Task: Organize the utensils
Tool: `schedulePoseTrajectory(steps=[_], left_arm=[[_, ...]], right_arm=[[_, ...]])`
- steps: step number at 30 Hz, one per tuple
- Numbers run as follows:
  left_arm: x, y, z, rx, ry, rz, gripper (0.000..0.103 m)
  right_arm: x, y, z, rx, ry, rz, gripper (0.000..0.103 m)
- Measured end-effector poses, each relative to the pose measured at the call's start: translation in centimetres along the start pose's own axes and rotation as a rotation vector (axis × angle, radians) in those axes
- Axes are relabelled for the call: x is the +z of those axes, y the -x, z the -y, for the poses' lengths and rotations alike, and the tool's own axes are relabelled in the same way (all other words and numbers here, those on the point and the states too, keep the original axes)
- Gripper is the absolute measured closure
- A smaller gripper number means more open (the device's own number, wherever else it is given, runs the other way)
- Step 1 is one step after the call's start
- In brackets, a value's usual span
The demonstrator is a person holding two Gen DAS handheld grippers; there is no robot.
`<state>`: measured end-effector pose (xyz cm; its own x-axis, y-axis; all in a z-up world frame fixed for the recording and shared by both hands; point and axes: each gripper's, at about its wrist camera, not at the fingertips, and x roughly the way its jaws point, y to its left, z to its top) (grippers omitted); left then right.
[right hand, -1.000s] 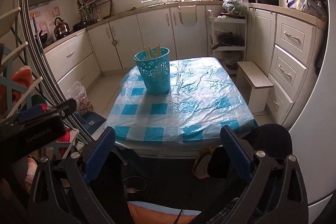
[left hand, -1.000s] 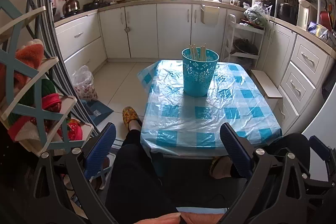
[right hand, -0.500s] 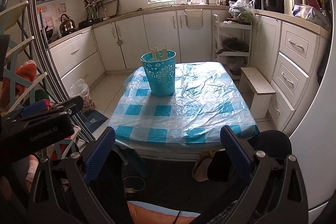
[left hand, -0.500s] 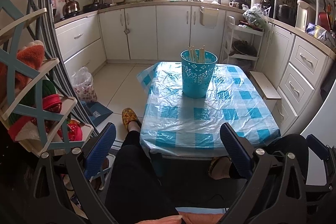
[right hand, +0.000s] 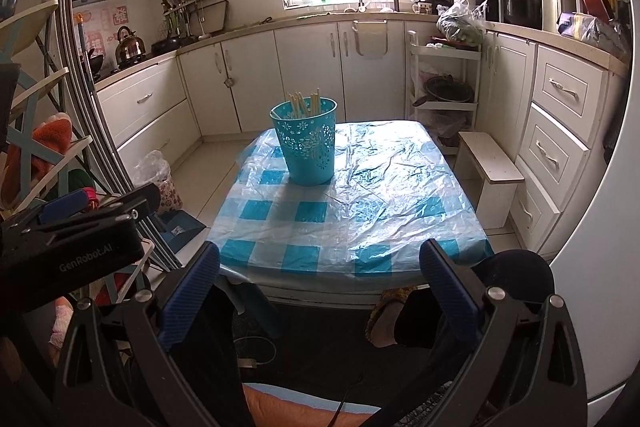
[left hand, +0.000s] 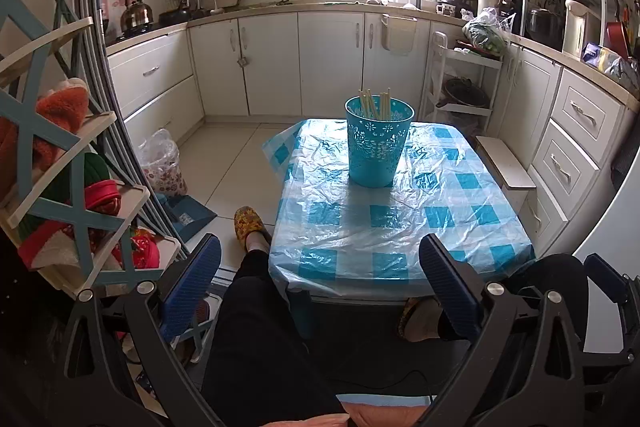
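A teal perforated basket [left hand: 378, 143] stands on the low table [left hand: 460, 219] with the blue-checked plastic cover; it also shows in the right wrist view [right hand: 306, 143]. Several wooden chopsticks [left hand: 376, 103] stand upright in it, seen too in the right wrist view [right hand: 304, 103]. My left gripper [left hand: 320, 283] is open and empty, held back from the table's near edge above the person's legs. My right gripper [right hand: 320, 279] is open and empty, also short of the near edge. The left gripper's body [right hand: 72, 239] shows at the left of the right wrist view.
A blue-and-cream shelf rack [left hand: 60, 163] with cloths stands close on the left. A white stool [right hand: 490, 167] sits right of the table. White cabinets [left hand: 332, 63] line the back and right walls. The person's legs and slippered feet [left hand: 250, 223] are under the near edge.
Both grippers have drawn back and lifted a little, so the table and basket look slightly farther and lower. Both stay open and empty.
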<state>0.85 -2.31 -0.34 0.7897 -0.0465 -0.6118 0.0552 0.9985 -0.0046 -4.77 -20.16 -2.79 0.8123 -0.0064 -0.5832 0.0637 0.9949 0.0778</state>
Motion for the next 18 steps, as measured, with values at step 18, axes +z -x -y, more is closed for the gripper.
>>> schedulePoseTrajectory(steps=[18], left_arm=[[-0.42, 0.33, -0.36, 0.001, 0.005, 0.0, 0.008]], right_arm=[[-0.06, 0.33, 0.07, -0.001, 0.001, -0.003, 0.007]])
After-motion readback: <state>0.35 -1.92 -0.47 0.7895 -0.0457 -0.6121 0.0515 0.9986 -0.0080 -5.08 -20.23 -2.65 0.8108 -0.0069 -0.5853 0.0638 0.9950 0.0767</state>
